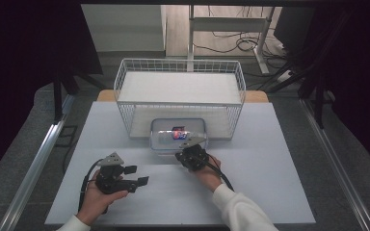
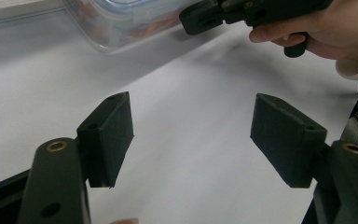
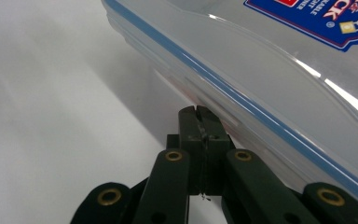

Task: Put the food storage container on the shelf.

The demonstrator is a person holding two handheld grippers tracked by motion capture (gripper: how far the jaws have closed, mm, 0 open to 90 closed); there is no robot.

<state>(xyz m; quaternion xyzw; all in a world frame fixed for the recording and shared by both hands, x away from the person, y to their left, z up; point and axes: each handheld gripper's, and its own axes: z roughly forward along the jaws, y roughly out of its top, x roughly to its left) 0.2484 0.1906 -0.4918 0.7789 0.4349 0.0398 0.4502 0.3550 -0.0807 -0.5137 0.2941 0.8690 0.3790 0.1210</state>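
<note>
Up close, the right gripper [image 3: 199,112] has its two black jaws clenched flat together with nothing between them, their tips right at the lower side wall of a clear plastic container [image 3: 279,88]; whether they press on it cannot be told. The container is a shallow, round-cornered box under a transparent lid [image 1: 178,126] with a blue seal line running round its rim and a blue, red and white label on top. From the high view it sits on the white table [image 1: 270,192] near the middle, its far end tucked into the lower level of a white wire basket [image 1: 180,65], its near end sticking out toward the person. Reddish and orange contents show blurred through the wall in the left gripper view; what they are cannot be made out. The basket's upper shelf carries nothing.

The left gripper [image 2: 193,135], held in the person's left hand [image 1: 96,199] well to the left of the container and nearer the table's front edge, stands released, its padded jaws wide apart over bare tabletop. The right hand [image 1: 207,175], in a white sleeve [image 1: 241,209], holds its gripper at the container's near edge. Basket wires flank the container on both sides.
</note>
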